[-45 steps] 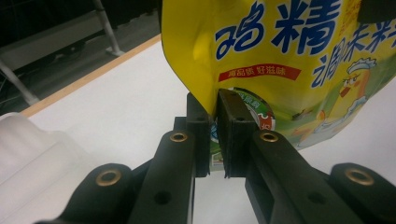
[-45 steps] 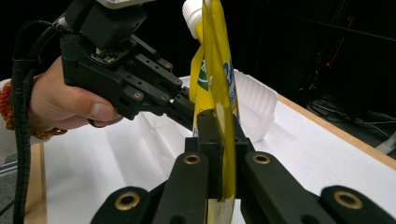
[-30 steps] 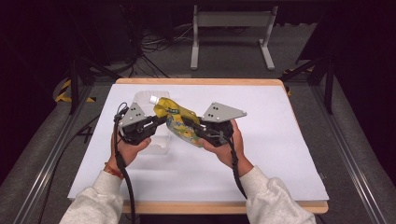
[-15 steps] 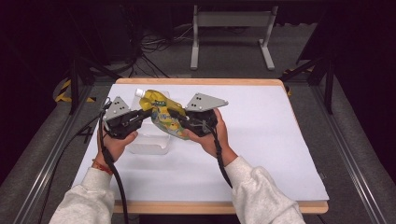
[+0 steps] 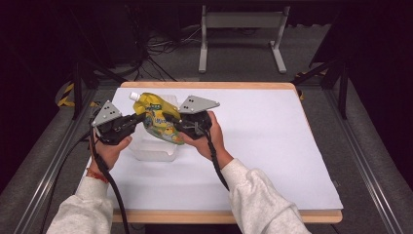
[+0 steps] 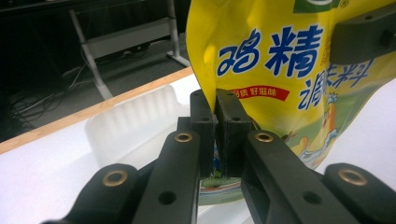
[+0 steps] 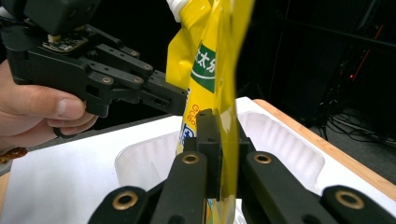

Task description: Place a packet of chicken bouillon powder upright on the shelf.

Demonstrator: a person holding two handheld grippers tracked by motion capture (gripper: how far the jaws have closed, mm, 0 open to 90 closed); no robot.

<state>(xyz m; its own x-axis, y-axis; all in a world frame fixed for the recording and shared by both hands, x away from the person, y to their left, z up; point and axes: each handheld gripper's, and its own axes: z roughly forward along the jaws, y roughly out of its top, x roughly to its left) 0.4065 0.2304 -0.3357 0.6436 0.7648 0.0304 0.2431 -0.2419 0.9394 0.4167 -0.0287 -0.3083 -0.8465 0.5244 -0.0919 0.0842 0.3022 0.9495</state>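
Above the tabletop, left half: a yellow pouch [image 5: 160,122] hangs in the air, held from both sides over a clear plastic tray [image 5: 155,148].
Pouch: glossy yellow bag with blue printed characters and a white screw cap [image 5: 133,96] at its top corner; it leans with the cap toward the far left.
Left gripper [image 5: 138,120]: jaws closed tight on the pouch's lower left edge; in the left gripper view [image 6: 215,128] the two black pads pinch the thin film between them.
Right gripper [image 5: 171,120]: jaws clamped on the pouch's right edge; in the right gripper view [image 7: 219,154] the film stands edge-on between the pads.
Hands: left hand [image 5: 109,148] and right hand [image 5: 207,136] each grasp a gripper from below, with pale sleeves entering from the near edge.
Tray: shallow, see-through, empty as far as can be seen, resting on the white sheet [image 5: 272,146] directly beneath the pouch.
Tabletop [image 5: 292,87]: wooden rim, covered by the white sheet.
Background: dark floor with cables and a grey metal stand [image 5: 241,22].
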